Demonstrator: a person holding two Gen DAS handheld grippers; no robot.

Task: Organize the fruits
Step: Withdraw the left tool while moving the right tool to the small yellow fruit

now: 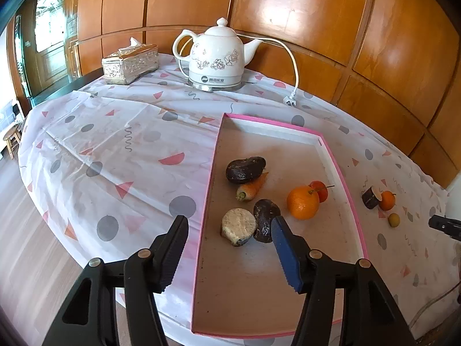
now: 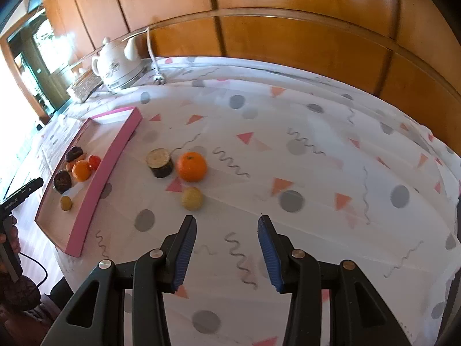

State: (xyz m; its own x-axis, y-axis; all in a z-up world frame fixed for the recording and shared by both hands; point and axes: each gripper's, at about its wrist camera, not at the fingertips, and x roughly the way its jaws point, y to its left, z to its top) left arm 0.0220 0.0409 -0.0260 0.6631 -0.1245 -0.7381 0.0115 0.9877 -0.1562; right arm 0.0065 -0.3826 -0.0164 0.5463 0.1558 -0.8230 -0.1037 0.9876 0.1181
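Note:
A pink-rimmed tray point(image 1: 259, 288) lies on the patterned tablecloth. In it are a dark avocado-like fruit point(image 1: 245, 170), a carrot point(image 1: 252, 190), an orange point(image 1: 302, 206), a red tomato point(image 1: 319, 190), a dark chunk point(image 1: 266, 220) and a pale cut piece point(image 1: 238, 226). My left gripper point(image 1: 229, 225) hovers open over the tray's near part, with nothing between its pads. On the cloth right of the tray point(image 2: 106, 167) sit a dark cut cylinder point(image 2: 159, 163), a second orange point(image 2: 191, 166) and a small yellow fruit point(image 2: 191, 198). My right gripper point(image 2: 227, 220) is open and empty, just short of the yellow fruit.
A white kettle point(image 1: 216, 57) with a cord and plug point(image 1: 289, 101) and a silver tissue box point(image 1: 129, 63) stand at the back by the wooden wall. The round table's edge drops off at the left. A hand point(image 2: 11, 230) holds the left gripper.

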